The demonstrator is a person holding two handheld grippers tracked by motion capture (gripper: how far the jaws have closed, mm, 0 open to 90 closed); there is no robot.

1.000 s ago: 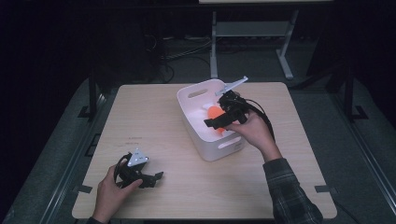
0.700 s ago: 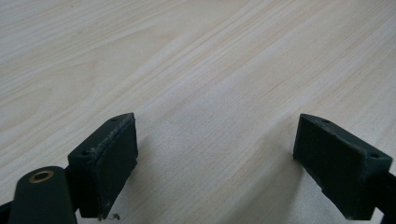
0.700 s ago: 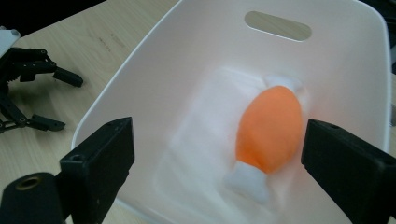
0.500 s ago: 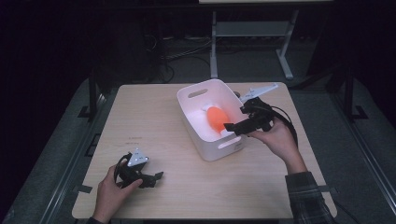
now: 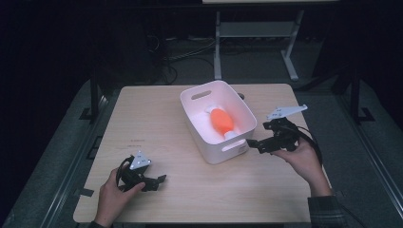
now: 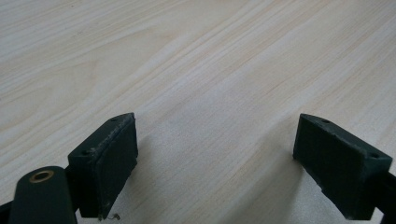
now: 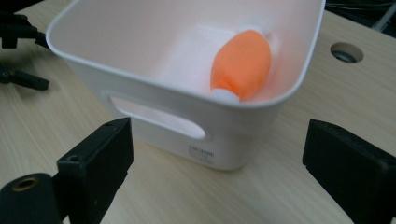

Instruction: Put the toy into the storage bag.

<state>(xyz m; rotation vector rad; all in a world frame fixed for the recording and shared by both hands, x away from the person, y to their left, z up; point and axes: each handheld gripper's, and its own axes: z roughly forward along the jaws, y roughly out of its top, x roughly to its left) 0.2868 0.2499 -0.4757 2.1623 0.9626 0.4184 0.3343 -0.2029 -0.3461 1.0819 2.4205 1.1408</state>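
Right claw [image 5: 256, 144] gapes empty at the bin's [image 5: 237, 145] four o'clock, orange toy [image 5: 221, 121] inside; left claw [image 5: 154, 182], apart, idles on the desk [image 5: 157, 118].

A lab recording station. A bare wooden table [image 5: 157, 123] stands alone in a dark room on grey carpet. Beyond the right claw [image 5: 260, 145], loose cables [image 5: 187, 59] trail over the floor beside a white desk frame [image 5: 252, 33]. Black stand legs [image 5: 95, 90] flank the table.
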